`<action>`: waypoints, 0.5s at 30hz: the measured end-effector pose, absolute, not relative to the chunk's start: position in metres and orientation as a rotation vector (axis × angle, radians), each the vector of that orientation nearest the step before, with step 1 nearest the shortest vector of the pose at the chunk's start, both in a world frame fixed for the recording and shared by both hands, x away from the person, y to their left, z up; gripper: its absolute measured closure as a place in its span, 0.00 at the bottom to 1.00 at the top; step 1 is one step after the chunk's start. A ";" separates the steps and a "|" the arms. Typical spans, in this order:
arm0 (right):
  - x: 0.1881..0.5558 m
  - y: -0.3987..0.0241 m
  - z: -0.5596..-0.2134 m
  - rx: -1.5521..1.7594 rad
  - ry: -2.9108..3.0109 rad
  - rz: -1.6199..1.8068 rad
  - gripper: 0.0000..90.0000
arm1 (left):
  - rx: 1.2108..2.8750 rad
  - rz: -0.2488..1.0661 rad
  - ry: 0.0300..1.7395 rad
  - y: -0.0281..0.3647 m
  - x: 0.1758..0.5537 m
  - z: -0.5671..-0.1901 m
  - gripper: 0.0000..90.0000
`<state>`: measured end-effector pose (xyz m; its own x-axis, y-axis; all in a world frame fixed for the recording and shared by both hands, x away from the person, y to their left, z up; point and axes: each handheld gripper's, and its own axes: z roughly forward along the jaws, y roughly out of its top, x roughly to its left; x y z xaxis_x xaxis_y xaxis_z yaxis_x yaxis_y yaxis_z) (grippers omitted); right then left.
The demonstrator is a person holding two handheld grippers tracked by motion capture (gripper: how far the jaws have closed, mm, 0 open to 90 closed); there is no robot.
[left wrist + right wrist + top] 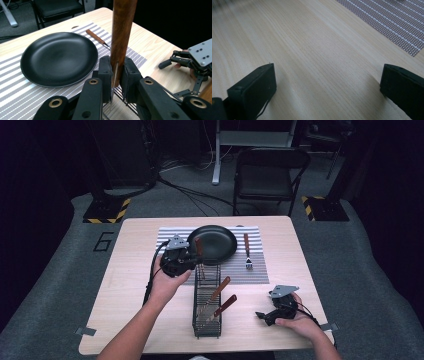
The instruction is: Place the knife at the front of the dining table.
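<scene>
Wooden-handled knife [123, 32]: upright, clamped in left gripper [117, 75], above wire rack [206, 306], beside black plate [59, 58] on striped mat [257, 267]. Right gripper [263, 316]: jaws wide, empty, over table [317, 62].

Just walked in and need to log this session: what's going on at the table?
A person is setting a place from a wire rack. The left gripper is shut on a wooden-handled utensil, held upright beside the black plate on the striped mat. A fork already lies right of the plate. The right gripper rests open on the table.
</scene>
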<state>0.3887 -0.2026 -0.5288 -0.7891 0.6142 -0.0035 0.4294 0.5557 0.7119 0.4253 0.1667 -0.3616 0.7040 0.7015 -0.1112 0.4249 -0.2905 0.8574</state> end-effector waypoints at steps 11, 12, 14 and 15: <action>0.389 -0.203 -0.529 0.870 2.541 1.061 0.00 | 1.904 0.376 0.858 0.174 0.422 -0.335 0.89; 0.389 -0.203 -0.529 0.870 2.541 1.061 0.00 | 1.907 0.377 0.857 0.175 0.422 -0.333 0.89; 0.389 -0.203 -0.529 0.870 2.540 1.061 0.00 | 1.907 0.384 0.857 0.176 0.422 -0.329 0.89; 0.389 -0.203 -0.529 0.870 2.541 1.060 0.00 | 1.909 0.389 0.852 0.177 0.422 -0.327 0.89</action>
<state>0.3887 -0.2027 -0.5287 -0.7893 0.6141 -0.0036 0.4293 0.5560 0.7118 0.4217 0.1766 -0.3271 0.7039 0.7047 -0.0894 0.3937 -0.2822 0.8749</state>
